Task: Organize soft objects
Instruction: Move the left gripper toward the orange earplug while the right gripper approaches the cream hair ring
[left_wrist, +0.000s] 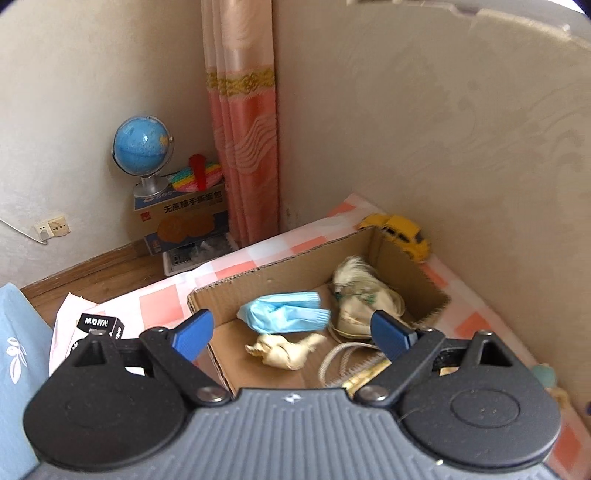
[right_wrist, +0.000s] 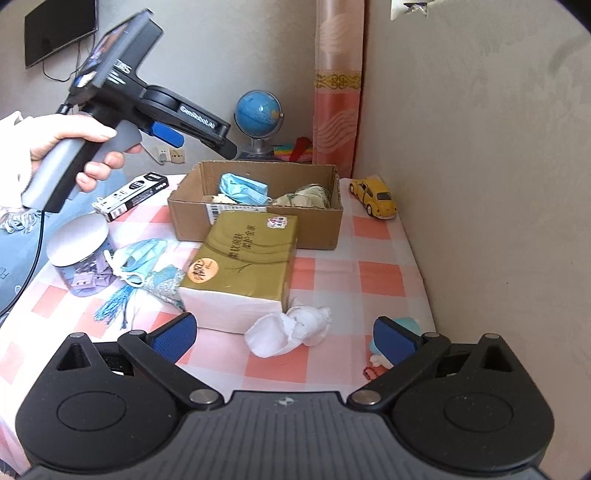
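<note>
The left wrist camera looks steeply down from close above the open cardboard box (left_wrist: 295, 273), facing the far room corner, where a globe (left_wrist: 142, 151) stands left of the curtain (left_wrist: 243, 122). The right wrist camera sits farther back over the checked tablecloth (right_wrist: 332, 266), facing the same corner past a gold tissue pack (right_wrist: 243, 254). Both views share the box, its blue face mask (left_wrist: 284, 312), the globe and the yellow toy car (right_wrist: 375, 195).
</note>
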